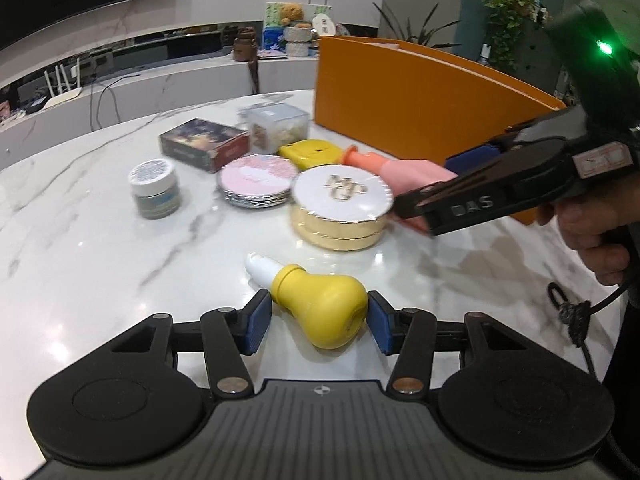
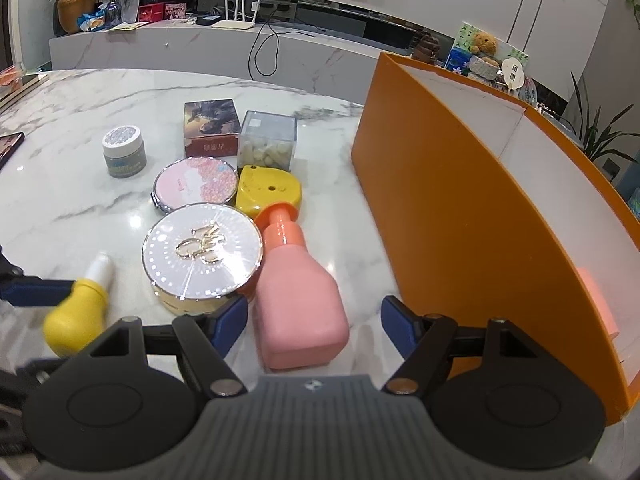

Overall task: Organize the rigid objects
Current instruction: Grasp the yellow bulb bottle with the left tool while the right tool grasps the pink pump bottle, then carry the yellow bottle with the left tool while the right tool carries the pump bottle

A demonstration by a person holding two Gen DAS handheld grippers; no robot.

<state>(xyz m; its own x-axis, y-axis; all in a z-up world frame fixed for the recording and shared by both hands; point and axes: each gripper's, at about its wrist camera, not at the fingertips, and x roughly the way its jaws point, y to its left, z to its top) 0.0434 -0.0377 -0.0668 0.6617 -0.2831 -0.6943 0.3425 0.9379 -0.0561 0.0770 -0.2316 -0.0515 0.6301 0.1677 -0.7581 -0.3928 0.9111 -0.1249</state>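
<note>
Jaws of the left gripper [image 1: 318, 322] pinch the yellow bottle [image 1: 320, 308] lying between them.

Glossy marble table [image 1: 100, 240], shiny gold-rimmed compact [image 1: 342, 192]

Yellow pear-shaped bottle [image 1: 320, 308] (white nozzle) lying on its side, pink bottle [image 2: 298, 304] lying flat nearby

The white marble table [image 2: 80, 92] carries jars, compacts, boxes, two bottles and an orange bin [image 2: 440, 216].
</note>
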